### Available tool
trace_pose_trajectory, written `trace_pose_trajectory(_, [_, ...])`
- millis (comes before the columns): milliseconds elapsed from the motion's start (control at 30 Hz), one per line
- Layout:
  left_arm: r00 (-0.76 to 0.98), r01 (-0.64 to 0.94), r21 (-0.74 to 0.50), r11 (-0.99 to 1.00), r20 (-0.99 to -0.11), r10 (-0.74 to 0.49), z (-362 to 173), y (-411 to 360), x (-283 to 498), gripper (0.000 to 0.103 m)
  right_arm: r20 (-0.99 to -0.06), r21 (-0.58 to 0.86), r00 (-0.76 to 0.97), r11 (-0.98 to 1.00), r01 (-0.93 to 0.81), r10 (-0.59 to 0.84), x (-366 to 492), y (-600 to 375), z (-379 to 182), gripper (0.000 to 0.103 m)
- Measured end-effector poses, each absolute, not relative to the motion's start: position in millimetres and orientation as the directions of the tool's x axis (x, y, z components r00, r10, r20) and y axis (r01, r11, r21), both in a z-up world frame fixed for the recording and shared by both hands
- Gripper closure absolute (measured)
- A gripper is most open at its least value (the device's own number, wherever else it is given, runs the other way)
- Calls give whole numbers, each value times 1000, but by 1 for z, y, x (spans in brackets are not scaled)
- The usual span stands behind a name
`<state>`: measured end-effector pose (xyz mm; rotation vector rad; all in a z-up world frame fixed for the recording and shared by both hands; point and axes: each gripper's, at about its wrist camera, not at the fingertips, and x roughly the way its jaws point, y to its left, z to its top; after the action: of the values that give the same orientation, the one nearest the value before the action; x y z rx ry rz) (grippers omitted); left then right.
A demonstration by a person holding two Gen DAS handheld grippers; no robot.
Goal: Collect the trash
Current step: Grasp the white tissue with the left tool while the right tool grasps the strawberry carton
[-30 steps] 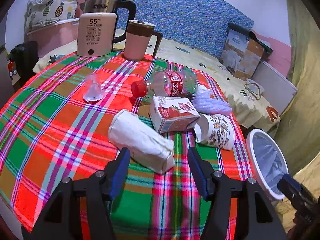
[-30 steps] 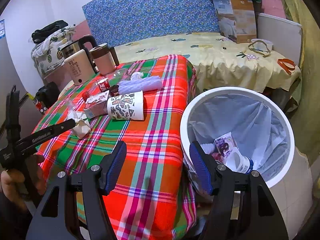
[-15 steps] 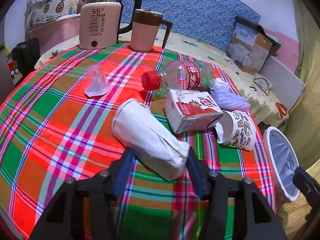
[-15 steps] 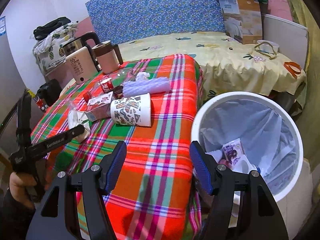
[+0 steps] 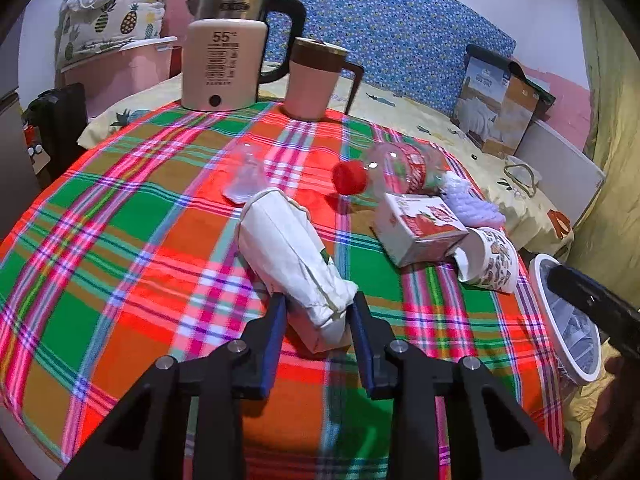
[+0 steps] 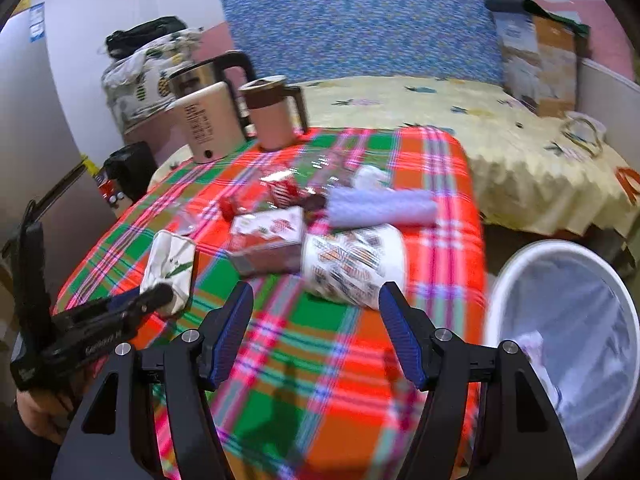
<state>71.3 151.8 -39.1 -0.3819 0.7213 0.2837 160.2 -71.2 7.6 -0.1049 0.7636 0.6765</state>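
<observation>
L fingers (image 5: 318,314) closing on white pack (image 5: 292,256), prob touching.

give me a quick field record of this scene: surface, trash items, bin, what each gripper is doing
surface: plaid tablecloth
trash: white bag, red-cap bottle, carton, paper cup, clear cup
non-trash: kettle, mug
bin: white, lined, right of the table
left gripper: closing around near end of white bag
right gripper: open, empty, facing paper cup
</observation>
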Motion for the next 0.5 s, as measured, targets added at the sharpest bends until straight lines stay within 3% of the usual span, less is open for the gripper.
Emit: trace_pose_trajectory(500, [723, -384, -252, 889, -680, 120, -40, 176, 57, 71, -731, 188, 412, 741, -645, 544, 210, -17, -14, 33])
